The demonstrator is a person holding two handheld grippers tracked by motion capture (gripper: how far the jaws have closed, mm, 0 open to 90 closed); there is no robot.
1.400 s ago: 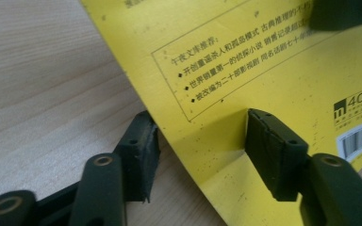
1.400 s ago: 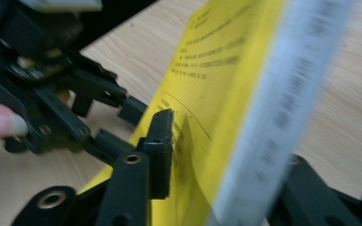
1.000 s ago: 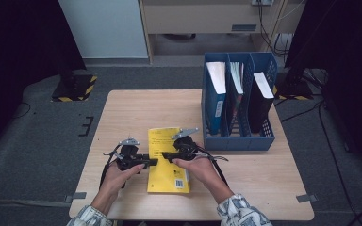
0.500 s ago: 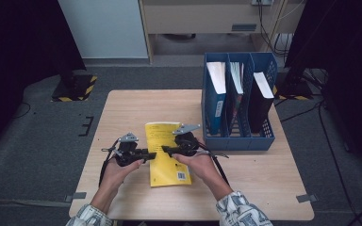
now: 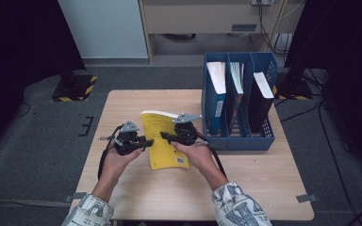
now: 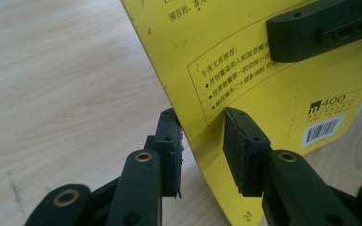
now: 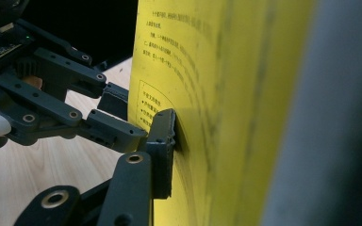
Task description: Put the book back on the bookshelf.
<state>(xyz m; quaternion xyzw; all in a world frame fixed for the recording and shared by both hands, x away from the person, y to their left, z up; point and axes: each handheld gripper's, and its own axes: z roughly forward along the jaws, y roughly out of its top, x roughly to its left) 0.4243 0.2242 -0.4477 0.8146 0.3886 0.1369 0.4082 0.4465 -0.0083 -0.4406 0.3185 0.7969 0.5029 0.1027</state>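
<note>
A yellow book (image 5: 162, 141) is held up off the table (image 5: 264, 188), tilted, near the middle of it. Its left edge sits between the jaws of the left gripper (image 6: 201, 141); the jaws are narrow, with one pad on each side of the cover, but a small gap is seen on one side. The right gripper (image 5: 166, 137) is pressed on the book's right side; one jaw is seen flat against the cover, the other is hidden, so a firm grip cannot be told for sure. A blue rack (image 5: 238, 136) is stood just beside the book, at the right. Three slots are seen in it: a blue book (image 5: 215, 94) in the left one, thin papers (image 5: 237, 77) in the middle one, a black book (image 5: 262, 96) in the right one.
</note>
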